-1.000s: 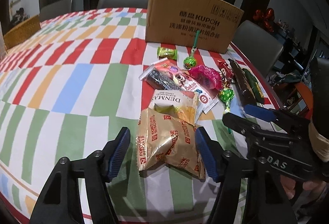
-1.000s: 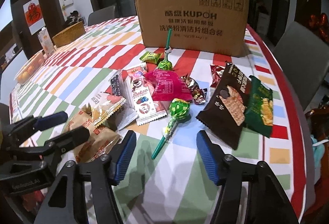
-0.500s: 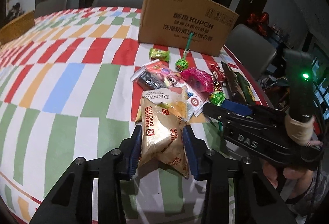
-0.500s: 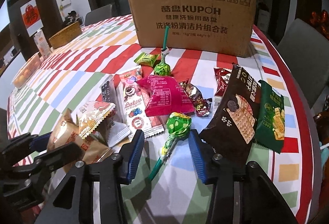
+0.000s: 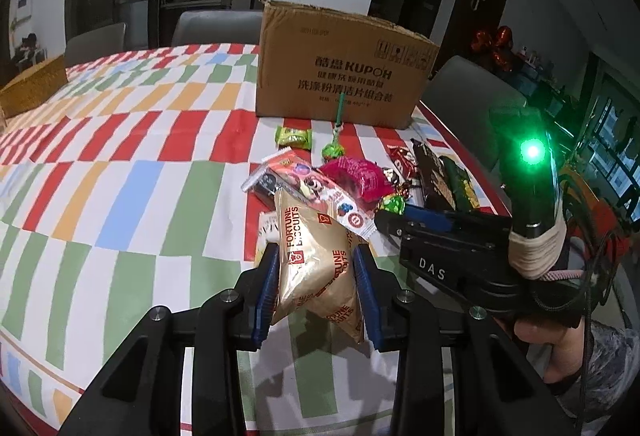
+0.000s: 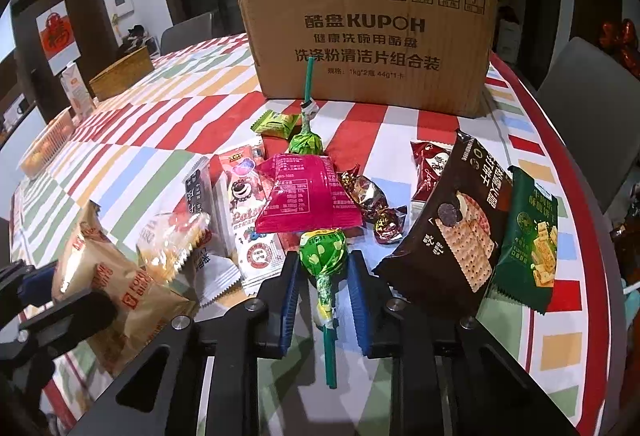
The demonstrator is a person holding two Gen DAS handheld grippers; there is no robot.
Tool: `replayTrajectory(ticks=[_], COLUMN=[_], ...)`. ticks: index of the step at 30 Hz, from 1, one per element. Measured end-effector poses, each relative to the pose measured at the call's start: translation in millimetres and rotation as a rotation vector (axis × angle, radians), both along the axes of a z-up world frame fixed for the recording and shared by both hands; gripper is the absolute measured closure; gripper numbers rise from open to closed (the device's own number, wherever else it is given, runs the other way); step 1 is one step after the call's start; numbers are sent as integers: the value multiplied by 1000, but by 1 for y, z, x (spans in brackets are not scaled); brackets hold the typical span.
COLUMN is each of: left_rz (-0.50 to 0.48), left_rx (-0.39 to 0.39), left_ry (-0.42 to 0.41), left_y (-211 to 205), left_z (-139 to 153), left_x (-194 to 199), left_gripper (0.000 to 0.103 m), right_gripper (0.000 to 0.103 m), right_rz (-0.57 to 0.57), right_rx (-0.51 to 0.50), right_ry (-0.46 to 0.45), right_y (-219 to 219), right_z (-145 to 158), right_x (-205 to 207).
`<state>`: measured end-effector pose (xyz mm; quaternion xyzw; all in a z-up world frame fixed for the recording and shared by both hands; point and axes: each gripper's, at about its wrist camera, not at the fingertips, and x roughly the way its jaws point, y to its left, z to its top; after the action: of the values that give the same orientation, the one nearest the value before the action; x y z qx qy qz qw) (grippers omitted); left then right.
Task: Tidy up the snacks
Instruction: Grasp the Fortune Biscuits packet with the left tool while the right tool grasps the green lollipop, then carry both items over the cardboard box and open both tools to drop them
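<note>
Snacks lie heaped on a checked tablecloth [image 5: 120, 196] before a cardboard box [image 6: 368, 36] printed "KUPOH". The left gripper [image 5: 316, 284] pinches a crinkled gold foil pack [image 5: 316, 260] reading "FORTUNE BISCUITS" between blue pads, raised off the cloth. The right gripper [image 6: 322, 296] squeezes a green lollipop [image 6: 322, 256], round head in shiny wrap, its green stick pointing back between the fingers. Nearby rest a glossy pink sachet [image 6: 308, 196], a dark brown cracker bag [image 6: 460, 220], a green bag [image 6: 528, 236] and twisted foil candies [image 6: 372, 204].
</note>
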<state>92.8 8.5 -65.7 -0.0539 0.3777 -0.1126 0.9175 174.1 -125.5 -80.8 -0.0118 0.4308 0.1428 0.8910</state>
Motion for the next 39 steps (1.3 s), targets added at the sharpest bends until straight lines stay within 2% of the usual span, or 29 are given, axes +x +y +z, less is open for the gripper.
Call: replayTrajectory(ticks=[8, 23, 31, 39], left_rz=[10, 2, -27, -57], left_rx=[31, 72, 75, 111], left_ry=[-63, -218, -292, -323], left_y=[-5, -19, -30, -37], left_z=[18, 64, 93, 125], left_x=[-4, 28, 66, 115], left_gripper=[66, 67, 67, 67], right_gripper=[78, 78, 78, 78], right_rz=[5, 0, 2, -8], right_rx=[43, 90, 82, 68], right_ry=[-30, -193, -274, -332], right_y=[-9, -29, -38, -47], right_z=[14, 80, 117, 153], right_x=[-15, -33, -11, 31])
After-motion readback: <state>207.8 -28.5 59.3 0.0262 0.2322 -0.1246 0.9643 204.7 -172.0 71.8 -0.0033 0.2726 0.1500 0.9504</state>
